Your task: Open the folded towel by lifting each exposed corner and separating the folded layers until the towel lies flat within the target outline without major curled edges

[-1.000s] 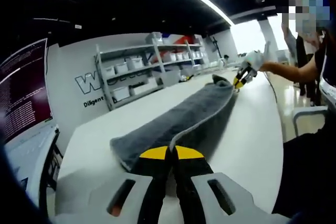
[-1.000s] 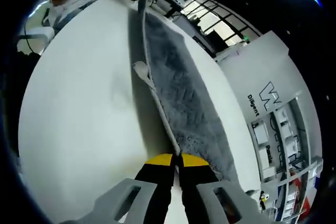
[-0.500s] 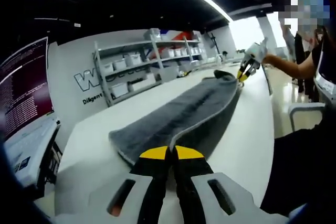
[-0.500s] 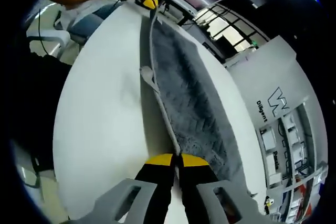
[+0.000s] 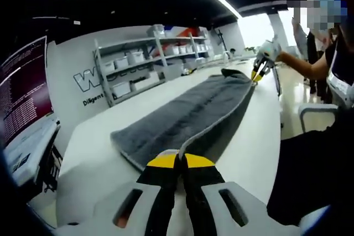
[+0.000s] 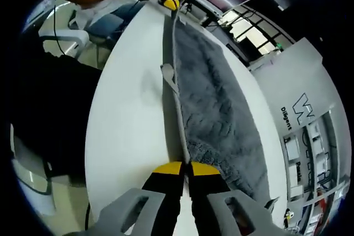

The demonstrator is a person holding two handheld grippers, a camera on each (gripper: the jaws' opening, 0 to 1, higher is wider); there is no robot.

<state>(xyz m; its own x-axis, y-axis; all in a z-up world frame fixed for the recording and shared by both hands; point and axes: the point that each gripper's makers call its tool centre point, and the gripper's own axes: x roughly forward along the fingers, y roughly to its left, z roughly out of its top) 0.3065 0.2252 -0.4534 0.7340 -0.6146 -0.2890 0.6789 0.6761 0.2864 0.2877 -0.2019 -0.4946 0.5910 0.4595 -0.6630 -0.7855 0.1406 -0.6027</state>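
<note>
A lab-like workroom: metal shelving [image 5: 145, 62] with white bins [image 5: 120, 88], a lettered wall [image 5: 83, 81], a monitor [image 5: 19, 89].

One towel [image 5: 188, 115], two tongs [image 5: 176, 160] [image 6: 185, 168], one table [image 6: 130, 131].

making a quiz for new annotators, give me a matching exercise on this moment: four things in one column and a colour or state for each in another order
Things
1. towel
2. table
3. left claw
4. shelf bins

Colour or state
A. white, bare surface beside the cloth
B. grey, stretched long between both claws
C. pale, lined up on a rack by the wall
D. shut on one end of the cloth, yellow-tipped

Pairs: 1-B, 2-A, 3-D, 4-C

The right claw grips the towel's other end likewise.
</note>
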